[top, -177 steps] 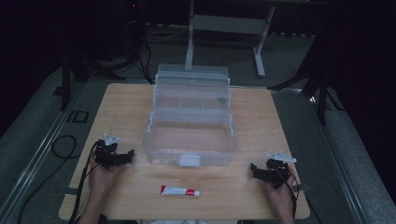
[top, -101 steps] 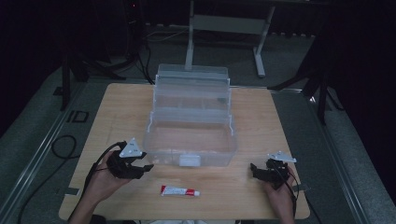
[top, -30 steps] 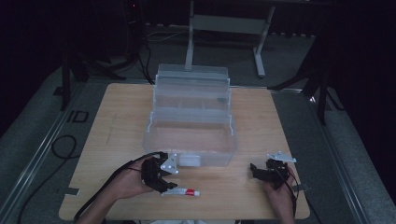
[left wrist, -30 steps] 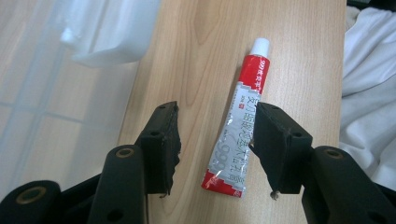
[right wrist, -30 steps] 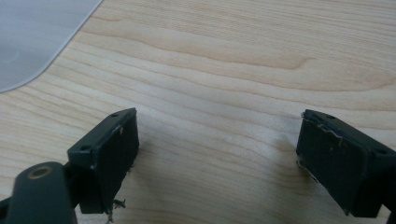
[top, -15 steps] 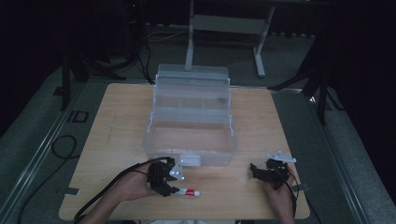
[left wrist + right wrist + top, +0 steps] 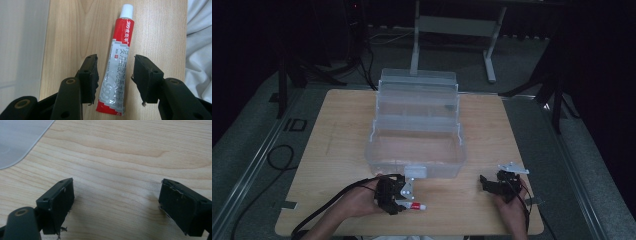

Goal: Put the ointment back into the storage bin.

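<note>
High view puts the wooden counter (image 7: 337,150) across the middle of the frame, with a clear plastic box (image 7: 417,135) standing open at its centre, its lid raised at the back. Just below the box's front latch, in the lower middle of the frame, the left gripper (image 7: 398,199) sits over a red and silver tube (image 7: 416,205) that lies flat on the counter. At the lower right the right gripper (image 7: 493,184) rests apart from everything, low over bare wood.

In the left gripper view the tube (image 7: 116,70) runs up the centre of the frame, white cap at the top, crimped end at the bottom. The fingers (image 7: 91,75) are spread to either side of its lower half, not yet touching it. In the right gripper view the fingers (image 7: 60,200) are spread wide with nothing between them, and a corner of the box (image 7: 17,140) shows at the upper left.

The main risk, as I judge it, is the grip. The tube is soft and flat against the wood, so the fingers may close above it and slide off, or press the body and dent it. One finger landing first could also push it sideways.

Much is hard to read. In the high view the left gripper covers most of the tube, and the box's clear walls hide what its compartments hold. The gap between fingertips and counter cannot be judged.
</note>
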### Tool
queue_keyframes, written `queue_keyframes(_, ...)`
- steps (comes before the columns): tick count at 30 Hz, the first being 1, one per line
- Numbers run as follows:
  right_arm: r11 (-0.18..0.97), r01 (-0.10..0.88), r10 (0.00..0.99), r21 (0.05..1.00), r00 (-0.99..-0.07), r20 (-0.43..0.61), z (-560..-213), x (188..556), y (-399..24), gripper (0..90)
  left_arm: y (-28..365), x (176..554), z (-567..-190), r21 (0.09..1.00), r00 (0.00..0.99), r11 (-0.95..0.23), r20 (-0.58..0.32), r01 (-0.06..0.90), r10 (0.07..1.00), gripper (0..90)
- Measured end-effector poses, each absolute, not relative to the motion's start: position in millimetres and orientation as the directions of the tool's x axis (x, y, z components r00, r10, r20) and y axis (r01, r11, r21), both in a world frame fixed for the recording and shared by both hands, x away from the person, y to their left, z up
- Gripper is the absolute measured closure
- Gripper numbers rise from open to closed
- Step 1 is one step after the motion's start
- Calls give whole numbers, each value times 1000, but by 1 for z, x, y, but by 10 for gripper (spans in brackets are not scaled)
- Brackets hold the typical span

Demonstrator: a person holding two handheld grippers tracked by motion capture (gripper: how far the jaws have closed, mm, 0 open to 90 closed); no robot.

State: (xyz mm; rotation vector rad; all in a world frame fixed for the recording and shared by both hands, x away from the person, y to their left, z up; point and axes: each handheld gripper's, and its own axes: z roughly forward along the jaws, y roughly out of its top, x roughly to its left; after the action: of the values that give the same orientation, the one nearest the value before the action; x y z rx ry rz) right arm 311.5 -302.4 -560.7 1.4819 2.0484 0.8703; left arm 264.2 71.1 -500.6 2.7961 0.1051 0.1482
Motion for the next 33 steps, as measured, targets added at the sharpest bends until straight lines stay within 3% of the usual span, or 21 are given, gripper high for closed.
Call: queue_keyframes(33, 218, 657, 950, 722, -311, -4, -561, 312, -302, 127, 56, 263, -512, 179, 993, -984, 120, -1, 21, 645)
